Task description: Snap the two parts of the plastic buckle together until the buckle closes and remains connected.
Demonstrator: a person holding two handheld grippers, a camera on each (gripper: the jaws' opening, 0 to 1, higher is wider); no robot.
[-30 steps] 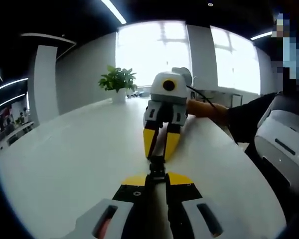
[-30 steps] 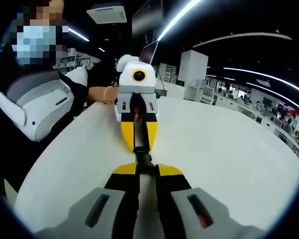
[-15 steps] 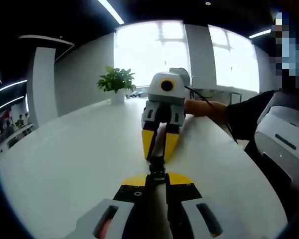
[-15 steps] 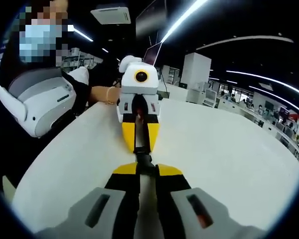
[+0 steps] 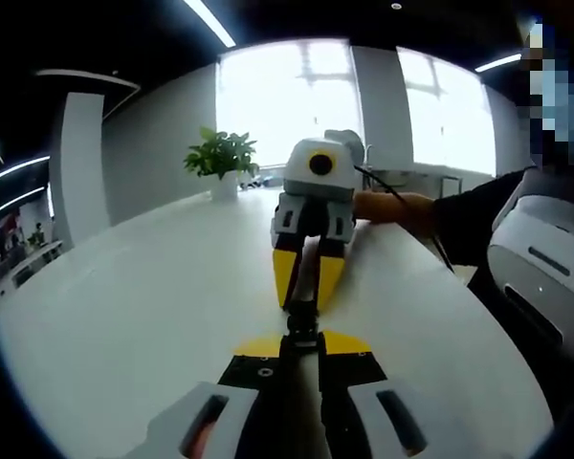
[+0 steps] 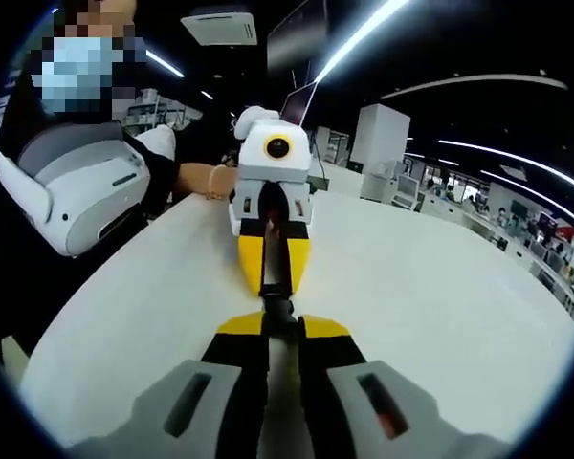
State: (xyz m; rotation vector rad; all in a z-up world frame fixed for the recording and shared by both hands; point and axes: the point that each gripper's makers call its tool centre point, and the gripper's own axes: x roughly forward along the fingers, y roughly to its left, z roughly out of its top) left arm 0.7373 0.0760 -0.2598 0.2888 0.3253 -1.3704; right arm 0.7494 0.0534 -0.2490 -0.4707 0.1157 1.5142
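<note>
Left gripper (image 5: pixel 300 346): jaws clenched on the near end of the buckle.
Buckle (image 5: pixel 301 320): black, held above the white table (image 5: pixel 153 306), bridging the two grippers; long axis runs straight from one to the other.
Right gripper (image 5: pixel 306 287): facing it head-on, yellow tips pinching the far end.
Right gripper view: buckle (image 6: pixel 278 308) lies along the jaws toward the left gripper (image 6: pixel 273 287).
Beyond: potted plant (image 5: pixel 224 159), person's hand (image 5: pixel 387 205).

Bright windows (image 5: pixel 354 105) blow out to glare, ceiling strip lights (image 6: pixel 364 33) streak, edges bend.
</note>
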